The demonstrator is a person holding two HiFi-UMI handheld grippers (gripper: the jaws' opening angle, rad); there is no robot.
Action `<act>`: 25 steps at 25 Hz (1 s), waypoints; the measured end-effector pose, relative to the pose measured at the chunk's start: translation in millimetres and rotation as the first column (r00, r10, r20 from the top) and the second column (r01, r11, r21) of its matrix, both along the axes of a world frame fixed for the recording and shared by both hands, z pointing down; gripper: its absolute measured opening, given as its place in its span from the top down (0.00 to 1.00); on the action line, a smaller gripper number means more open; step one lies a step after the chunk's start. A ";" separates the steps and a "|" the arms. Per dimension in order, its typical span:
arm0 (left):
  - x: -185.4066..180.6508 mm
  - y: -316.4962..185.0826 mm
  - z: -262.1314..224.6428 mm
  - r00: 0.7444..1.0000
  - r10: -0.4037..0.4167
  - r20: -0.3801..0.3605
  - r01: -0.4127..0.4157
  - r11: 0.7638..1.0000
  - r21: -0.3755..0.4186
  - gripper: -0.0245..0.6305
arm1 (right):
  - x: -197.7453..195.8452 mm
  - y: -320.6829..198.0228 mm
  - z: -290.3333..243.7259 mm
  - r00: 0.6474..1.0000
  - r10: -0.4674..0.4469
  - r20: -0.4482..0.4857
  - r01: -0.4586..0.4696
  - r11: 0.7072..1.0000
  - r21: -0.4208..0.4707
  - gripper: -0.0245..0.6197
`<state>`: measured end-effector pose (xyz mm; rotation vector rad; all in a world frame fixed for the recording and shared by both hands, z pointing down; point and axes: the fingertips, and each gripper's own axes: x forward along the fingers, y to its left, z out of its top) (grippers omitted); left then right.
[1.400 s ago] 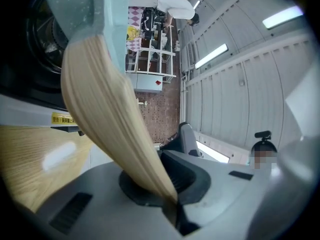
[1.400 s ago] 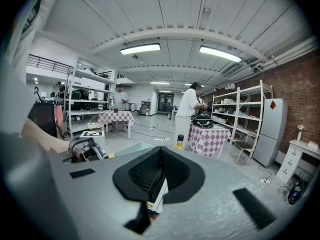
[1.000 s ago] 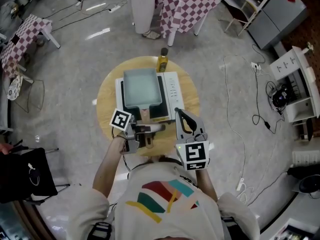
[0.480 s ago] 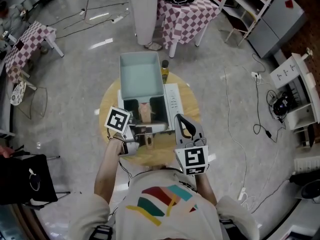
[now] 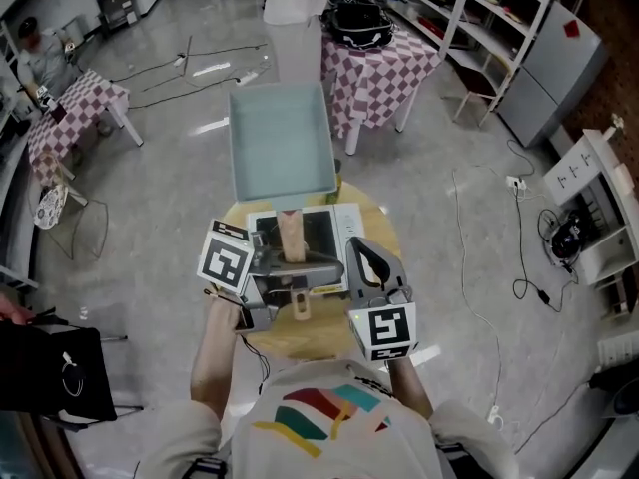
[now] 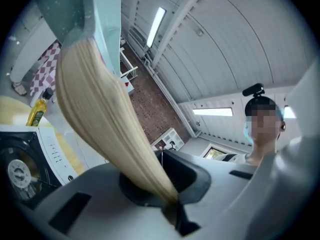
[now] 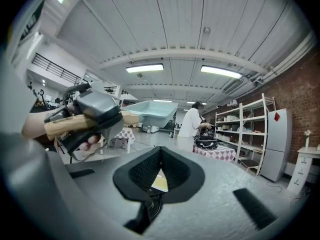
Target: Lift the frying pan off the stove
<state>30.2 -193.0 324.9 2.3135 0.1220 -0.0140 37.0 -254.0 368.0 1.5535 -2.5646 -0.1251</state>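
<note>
A: Where is the frying pan (image 5: 282,143)?

B: It is up in the air, clear of the stove (image 5: 344,230) and touching nothing below. It is a pale teal, rectangular pan, and its inside looks bare from the head view.

A: What holds it?

B: The left gripper (image 5: 285,272). Its fingers are clamped hard on the pan's wooden handle (image 6: 105,119), near the handle's free end. In the left gripper view the handle runs up and away from the fingers to the pan's body.

A: And the right gripper (image 7: 159,174)?

B: It hangs just beside the left one, on the near side of the stove. Its fingers are pressed together with nothing between them, and it touches neither pan nor handle.

A: What about the stove itself?

B: It sits on a round wooden bench (image 5: 319,332). It is a white unit with a dark cooking surface and a strip of controls along one side. A yellow bottle (image 6: 37,112) stands on the bench just beyond it.

A: Anything else around?

B: A person in white (image 7: 191,122) stands by a checkered table (image 5: 384,68), well apart from the bench.
</note>
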 end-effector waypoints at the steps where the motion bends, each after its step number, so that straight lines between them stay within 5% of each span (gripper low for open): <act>1: 0.4 3.8 -4.3 1.000 -0.002 0.013 0.002 1.000 0.023 0.95 | -2.2 0.5 -3.5 1.000 -0.005 0.005 0.005 1.000 0.010 0.96; 12: 1.0 49.8 -48.8 1.000 0.009 0.011 -0.011 0.983 0.185 0.95 | -19.7 3.3 -17.8 0.999 -0.039 0.014 0.038 0.997 0.067 0.96; 25: -8.6 73.0 -65.3 0.999 -0.028 0.042 0.015 0.961 0.277 0.95 | -32.4 14.1 -23.6 0.998 -0.066 -0.007 0.066 0.994 0.086 0.96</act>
